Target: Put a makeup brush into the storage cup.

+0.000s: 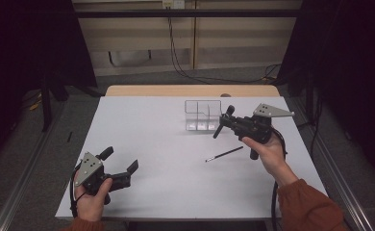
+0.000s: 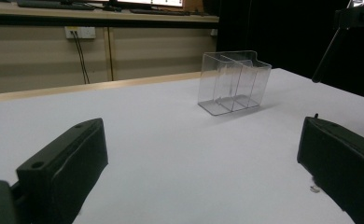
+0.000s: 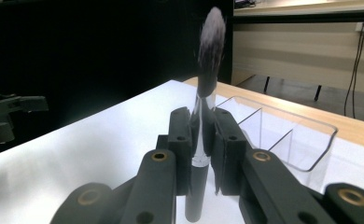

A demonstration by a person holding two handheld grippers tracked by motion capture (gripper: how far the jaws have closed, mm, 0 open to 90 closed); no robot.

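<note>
My right gripper [image 1: 225, 122] is shut on a makeup brush [image 1: 222, 123], just right of a clear divided organizer [image 1: 202, 115] at the back of the white table [image 1: 161, 144]. In the right gripper view the jaws clamp the brush [image 3: 202, 116] by its handle, with the bristles [image 3: 212, 32] pointing up and the organizer [image 3: 287, 140] just behind. My left gripper [image 1: 119, 160] rests open near the table's front left with nothing between its jaws. From the left gripper [image 2: 203, 154] the organizer [image 2: 234, 81] stands well ahead. A thin dark pencil-like brush [image 1: 224, 154] lies on the table.
A wooden strip [image 1: 190, 90] borders the table's far edge, with cables and a wall behind it. A hand holding the left gripper [image 3: 5, 119] shows at the left edge of the right gripper view. White tabletop stretches between the two grippers.
</note>
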